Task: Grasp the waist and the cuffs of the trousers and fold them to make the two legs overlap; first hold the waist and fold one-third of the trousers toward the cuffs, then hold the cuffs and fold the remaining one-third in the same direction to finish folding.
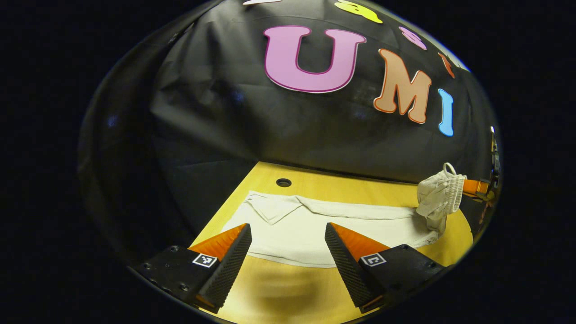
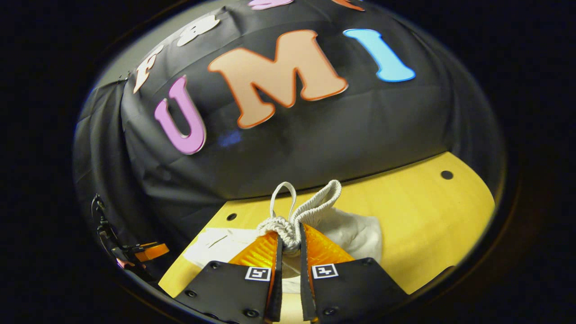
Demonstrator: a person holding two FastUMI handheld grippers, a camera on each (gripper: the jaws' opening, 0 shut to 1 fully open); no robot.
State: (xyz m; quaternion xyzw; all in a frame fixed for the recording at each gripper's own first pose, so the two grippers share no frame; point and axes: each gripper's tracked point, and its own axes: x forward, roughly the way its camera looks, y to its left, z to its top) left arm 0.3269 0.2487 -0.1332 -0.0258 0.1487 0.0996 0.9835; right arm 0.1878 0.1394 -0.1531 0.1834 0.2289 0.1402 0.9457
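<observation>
right tool (image 2: 290, 245) pinches the lifted waist (image 2: 297, 220); left tool (image 1: 288, 245) spread over trousers (image 1: 315, 225) flat on bench (image 1: 360, 186); thirds unfolded.

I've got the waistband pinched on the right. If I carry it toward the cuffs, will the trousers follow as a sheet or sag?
Likely sag: the trousers look thin and limp, drooping below the lifted waistband in the right gripper. Probably light, since a small pinch holds the bunch up. The far cuffs may drag rather than slide cleanly on the table; the left gripper is open above them.
</observation>
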